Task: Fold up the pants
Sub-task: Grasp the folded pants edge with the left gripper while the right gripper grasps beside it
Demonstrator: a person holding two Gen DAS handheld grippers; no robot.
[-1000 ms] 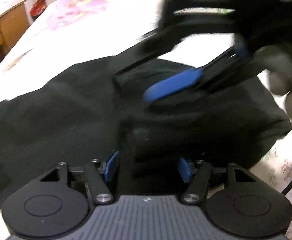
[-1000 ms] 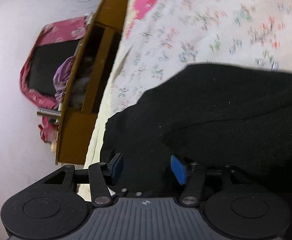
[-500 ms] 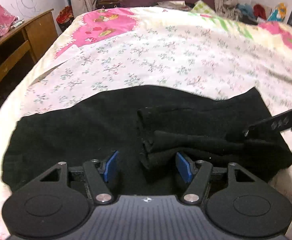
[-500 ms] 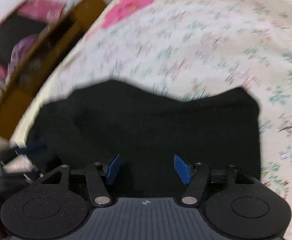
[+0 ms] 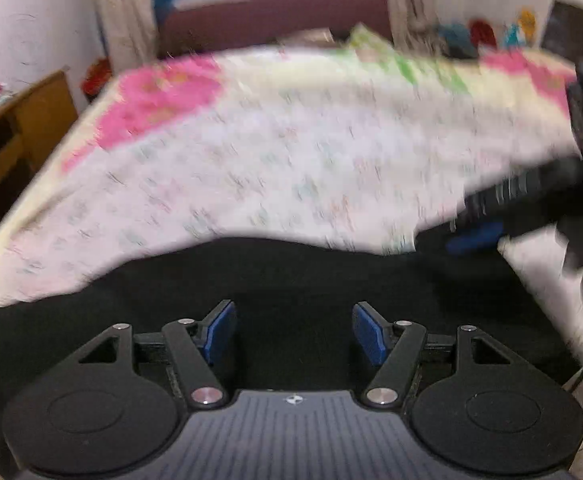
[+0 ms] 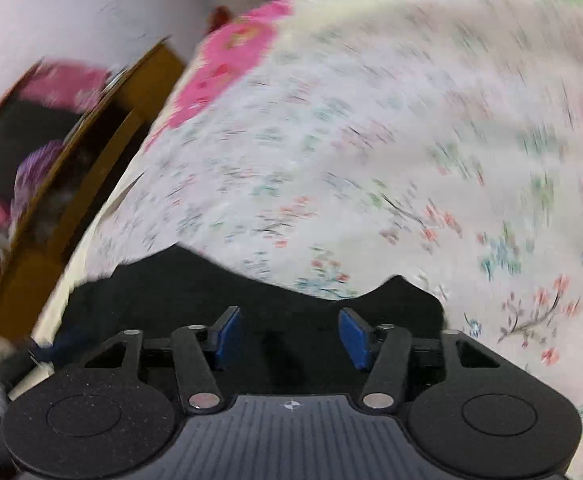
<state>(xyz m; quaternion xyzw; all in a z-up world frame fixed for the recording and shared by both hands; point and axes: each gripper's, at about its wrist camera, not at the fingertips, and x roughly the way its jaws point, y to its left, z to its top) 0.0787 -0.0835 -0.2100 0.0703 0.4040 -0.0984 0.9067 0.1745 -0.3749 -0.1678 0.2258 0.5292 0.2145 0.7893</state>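
Note:
The black pants (image 5: pixel 291 276) lie folded on the floral bedsheet, filling the lower part of the left wrist view; in the right wrist view they (image 6: pixel 251 300) show as a dark band just ahead of the fingers. My left gripper (image 5: pixel 294 332) is open and empty above the near edge of the pants. My right gripper (image 6: pixel 289 336) is open and empty over the pants; it also shows blurred in the left wrist view (image 5: pixel 491 232) at the pants' right end. Both views are motion-blurred.
The bed (image 5: pixel 291 152) with a white floral and pink sheet stretches ahead. A wooden desk (image 5: pixel 15 136) stands at the bed's left side; it also shows in the right wrist view (image 6: pixel 83 168). A dark red headboard (image 5: pixel 275 20) stands at the far end.
Both grippers have pulled back and tilted up, so less of the pants and more of the bed shows. The right gripper moved from across the pants to their right end. Both stayed open.

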